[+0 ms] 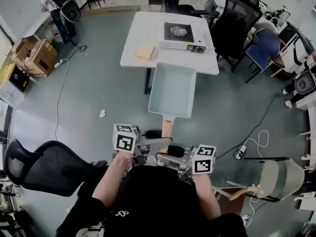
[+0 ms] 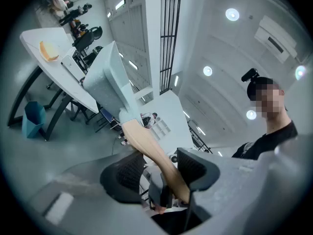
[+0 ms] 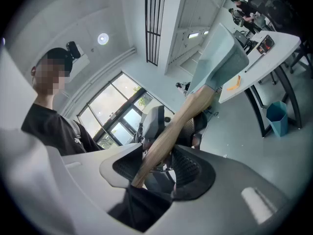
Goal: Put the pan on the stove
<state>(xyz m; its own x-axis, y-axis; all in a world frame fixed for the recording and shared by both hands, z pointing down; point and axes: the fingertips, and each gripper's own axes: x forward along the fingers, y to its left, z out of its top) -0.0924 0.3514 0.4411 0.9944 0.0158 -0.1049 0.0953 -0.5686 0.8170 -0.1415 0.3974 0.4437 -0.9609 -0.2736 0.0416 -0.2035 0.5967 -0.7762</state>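
So the pan (image 1: 172,90) is held up in mid-air over the floor, just short of the table (image 1: 143,23) and well apart from the stove (image 1: 178,36) sat on it. Its wooden handle (image 1: 168,126) is pinched by the left gripper (image 2: 159,173) and the right gripper (image 3: 159,165), with the jaws set wide around it.

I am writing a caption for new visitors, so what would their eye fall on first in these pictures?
First, the pale blue square pan, held in mid-air at the head view's middle; the left gripper and right gripper both clamp its wooden handle. Next, the stove on the white table beyond it, with a yellow pad beside.
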